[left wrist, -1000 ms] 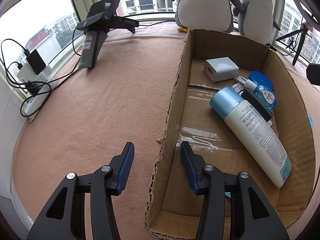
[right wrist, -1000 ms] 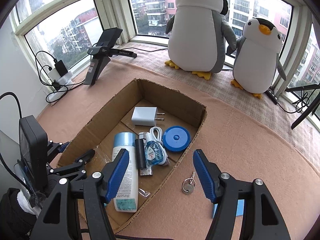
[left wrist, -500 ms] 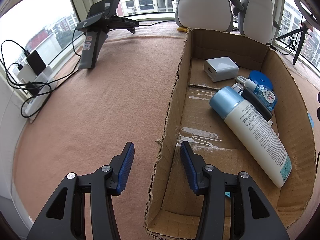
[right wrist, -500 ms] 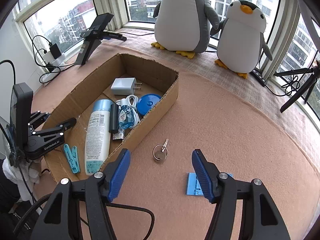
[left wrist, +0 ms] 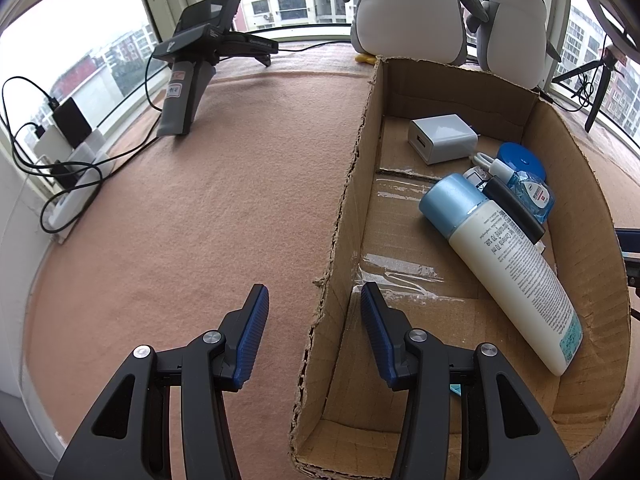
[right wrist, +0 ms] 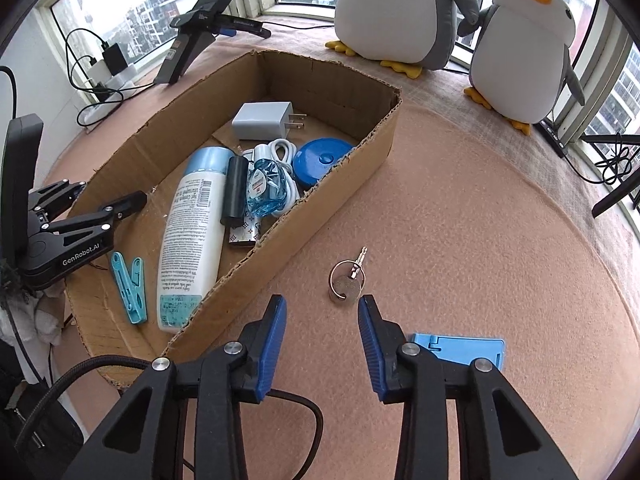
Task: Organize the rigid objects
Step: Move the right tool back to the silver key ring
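Box (right wrist: 352, 184): raw corrugated cardboard, matt, torn edges; glossy tape strips (left wrist: 400, 276) on floor. Table cover (right wrist: 460, 240): matt felt-like cloth. Key (right wrist: 347, 280): shiny metal. Bottle (right wrist: 192, 236): smooth glossy plastic. Gripper pads (right wrist: 272, 344): ribbed blue, arms matt black plastic. Penguins (right wrist: 400, 8): plush.

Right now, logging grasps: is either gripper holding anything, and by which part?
Nothing held. Left gripper straddles the box wall; right gripper open before the key.
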A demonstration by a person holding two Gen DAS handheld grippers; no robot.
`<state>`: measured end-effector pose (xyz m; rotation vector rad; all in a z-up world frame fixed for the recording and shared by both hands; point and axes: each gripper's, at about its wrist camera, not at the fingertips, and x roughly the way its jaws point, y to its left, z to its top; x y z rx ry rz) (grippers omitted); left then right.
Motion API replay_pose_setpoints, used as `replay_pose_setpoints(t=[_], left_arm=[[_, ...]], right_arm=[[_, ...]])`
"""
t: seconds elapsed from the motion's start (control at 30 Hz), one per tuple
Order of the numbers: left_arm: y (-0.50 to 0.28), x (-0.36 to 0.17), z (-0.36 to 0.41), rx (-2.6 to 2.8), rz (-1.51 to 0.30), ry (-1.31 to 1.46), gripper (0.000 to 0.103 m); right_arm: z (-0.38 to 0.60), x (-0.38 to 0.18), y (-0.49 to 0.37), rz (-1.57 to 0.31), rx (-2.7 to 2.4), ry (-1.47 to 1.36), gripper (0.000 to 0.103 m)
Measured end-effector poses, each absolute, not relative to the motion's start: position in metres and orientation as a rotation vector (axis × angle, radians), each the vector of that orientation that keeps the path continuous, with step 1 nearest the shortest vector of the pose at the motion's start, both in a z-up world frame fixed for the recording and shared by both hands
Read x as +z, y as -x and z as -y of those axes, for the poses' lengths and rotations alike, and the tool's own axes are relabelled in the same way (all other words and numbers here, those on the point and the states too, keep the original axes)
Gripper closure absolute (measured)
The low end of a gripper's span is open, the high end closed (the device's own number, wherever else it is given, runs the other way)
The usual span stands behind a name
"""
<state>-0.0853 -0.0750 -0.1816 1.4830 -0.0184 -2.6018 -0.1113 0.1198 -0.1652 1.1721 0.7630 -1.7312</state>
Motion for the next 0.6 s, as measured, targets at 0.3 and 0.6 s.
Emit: replay_pose_setpoints(t=[0.3, 0.6], left_arm=[[0.085, -0.183, 0.076, -2.604, 0.005, -1.484, 0.056], [0.085, -0.184, 0.076, -2.604, 0.005, -1.483, 0.056]], right_arm=[[-0.115, -0.179, 0.123, -0.804, -1.742, -1.203, 0.071], [-0.107, -0.186, 0.126, -0.828, -1.743, -1.215, 0.074]])
